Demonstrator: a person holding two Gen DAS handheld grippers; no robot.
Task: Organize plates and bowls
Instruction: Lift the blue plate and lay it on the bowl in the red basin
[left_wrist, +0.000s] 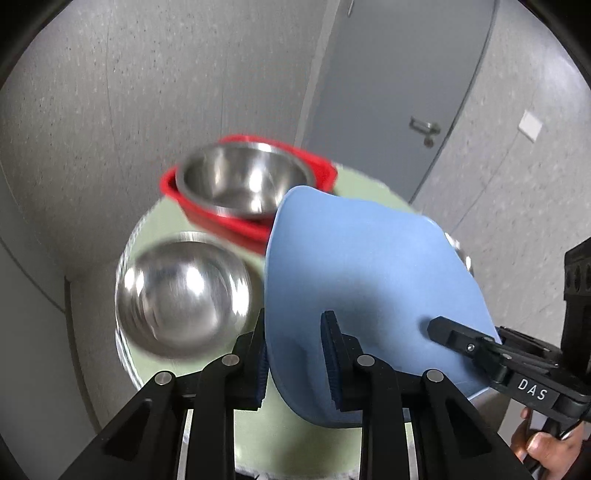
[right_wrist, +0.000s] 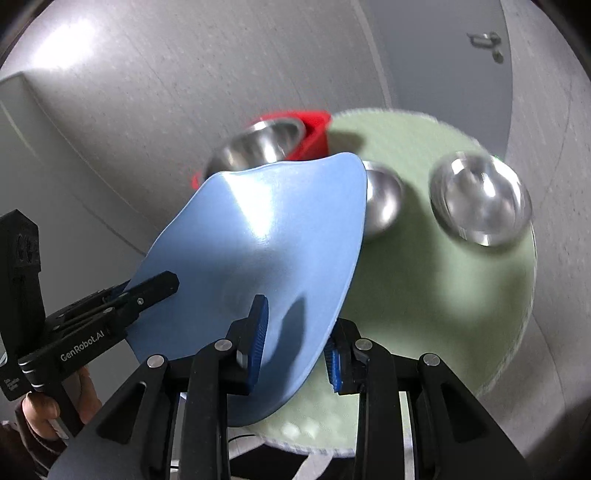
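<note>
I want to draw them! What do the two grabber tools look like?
Both are black plastic. The left gripper has two linked black arms with round silver pins and ridged dark blue pads; its side reads "GenRobot.AI" in white. The right gripper matches, with brighter blue pads; its side reads "DAS". A bare hand grips the left handle, with a dark sleeve.

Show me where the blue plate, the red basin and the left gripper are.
blue plate (left_wrist: 369, 266): left wrist view, middle of its face.
red basin (left_wrist: 229, 227): left wrist view, near outer wall.
left gripper (left_wrist: 293, 354): left wrist view, between its fingertips at the plate's edge.
</note>
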